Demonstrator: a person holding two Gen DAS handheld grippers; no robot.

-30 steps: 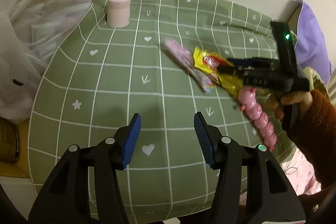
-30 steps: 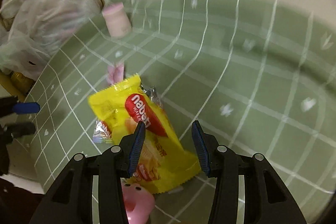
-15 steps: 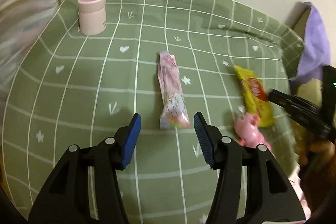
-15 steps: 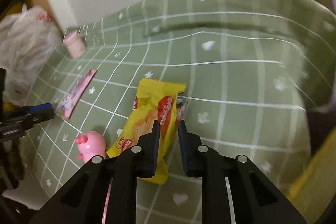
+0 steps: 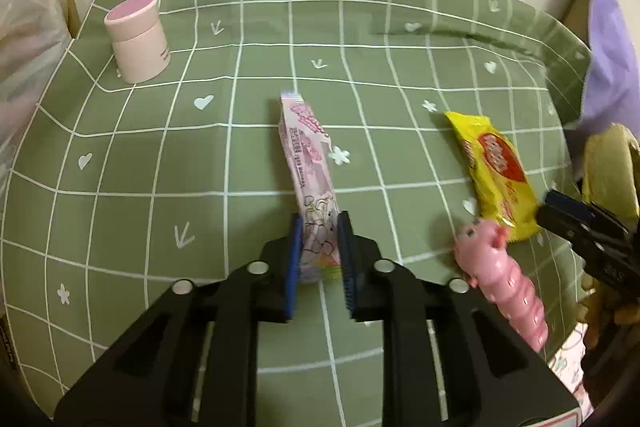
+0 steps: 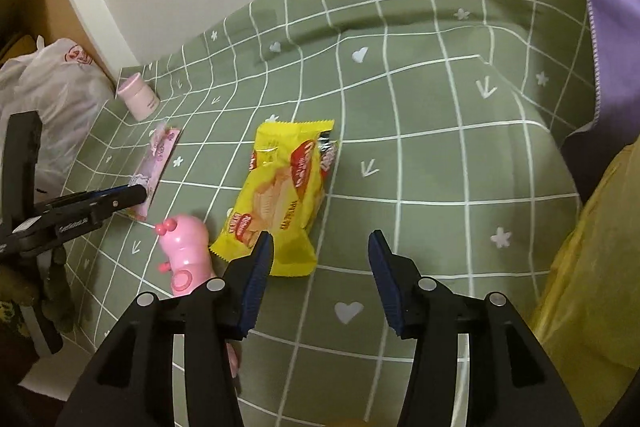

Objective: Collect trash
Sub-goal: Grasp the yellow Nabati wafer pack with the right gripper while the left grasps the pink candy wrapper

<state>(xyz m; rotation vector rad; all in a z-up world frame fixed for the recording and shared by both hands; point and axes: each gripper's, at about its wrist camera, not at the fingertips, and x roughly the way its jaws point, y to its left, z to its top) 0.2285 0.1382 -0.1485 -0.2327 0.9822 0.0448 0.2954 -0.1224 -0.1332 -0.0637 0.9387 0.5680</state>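
Green checked cloth [image 5: 160, 155], left claw [image 5: 319, 247] clamping pink wrapper [image 5: 308, 163], right claw [image 6: 320, 259] agape over yellow packet [image 6: 280, 187].

Our left gripper [image 5: 319, 247] is matte black plastic, two angular arms with cut-out windows, silver screw heads along them, and blue ribbed pads [image 5: 295, 251] lining the fingers. Our right gripper [image 6: 320, 269] is built the same: black frame, round silver screws, blue ridged pads [image 6: 256, 273]. White lettering marks the left one's side, unreadable.
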